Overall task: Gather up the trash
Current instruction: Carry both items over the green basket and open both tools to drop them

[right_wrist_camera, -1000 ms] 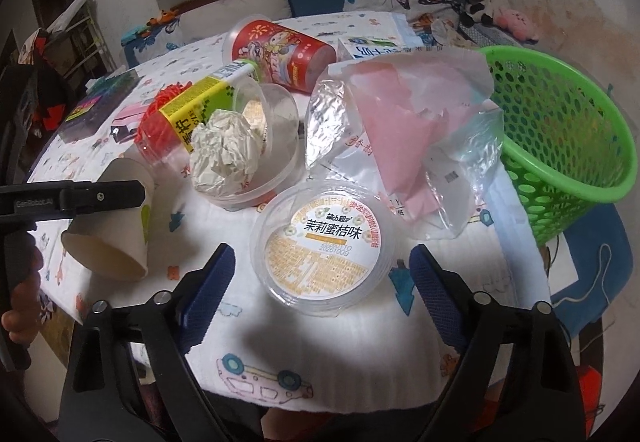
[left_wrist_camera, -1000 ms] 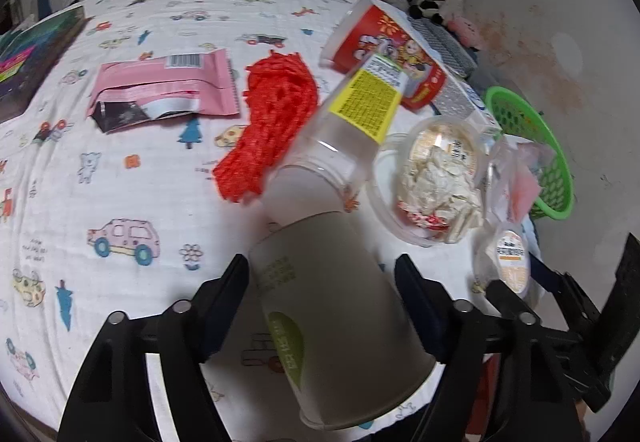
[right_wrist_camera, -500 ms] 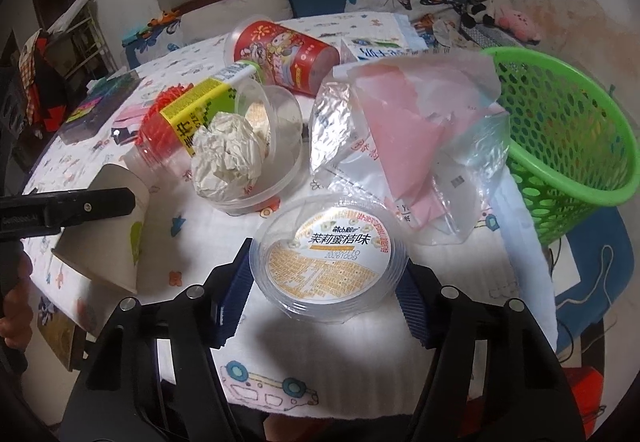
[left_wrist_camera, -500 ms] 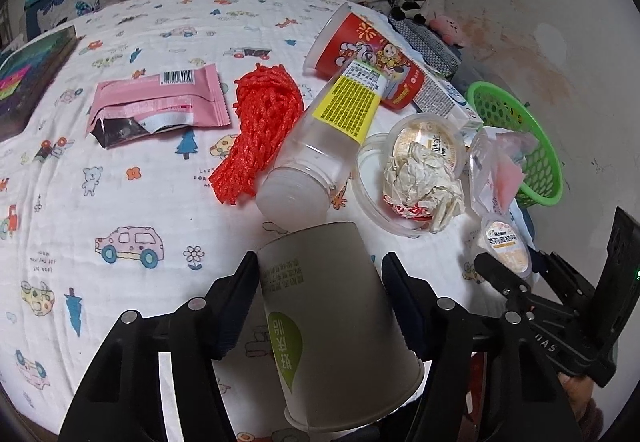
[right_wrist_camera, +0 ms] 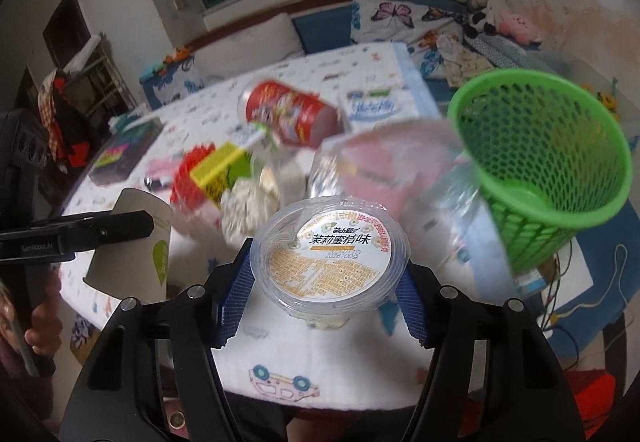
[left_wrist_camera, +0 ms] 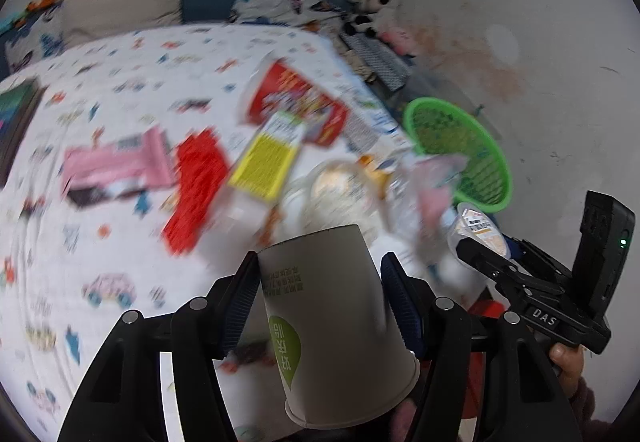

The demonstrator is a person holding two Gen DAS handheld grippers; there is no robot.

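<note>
My left gripper (left_wrist_camera: pixel 320 298) is shut on a grey paper cup (left_wrist_camera: pixel 332 326) with a green leaf mark, held upside down above the table; it also shows in the right wrist view (right_wrist_camera: pixel 136 246). My right gripper (right_wrist_camera: pixel 326 274) is shut on a clear plastic tub (right_wrist_camera: pixel 332 258) with an orange printed lid, lifted off the cloth; it also shows in the left wrist view (left_wrist_camera: pixel 478 230). A green mesh basket (right_wrist_camera: pixel 548 162) stands at the table's right edge, right of the tub, also seen in the left wrist view (left_wrist_camera: pixel 460 150).
On the patterned tablecloth (left_wrist_camera: pixel 120 90) lie a red snack canister (right_wrist_camera: pixel 292 114), a yellow-labelled clear bottle (left_wrist_camera: pixel 266 162), red netting (left_wrist_camera: pixel 196 178), a pink wrapper (left_wrist_camera: pixel 116 166), a bowl of crumpled paper (right_wrist_camera: pixel 248 202) and a clear bag with pink paper (right_wrist_camera: pixel 384 170).
Both grippers closed on their objects and lifted: the left raised the paper cup, the right raised the tub. Both views now sit higher above the table and are motion-blurred.
</note>
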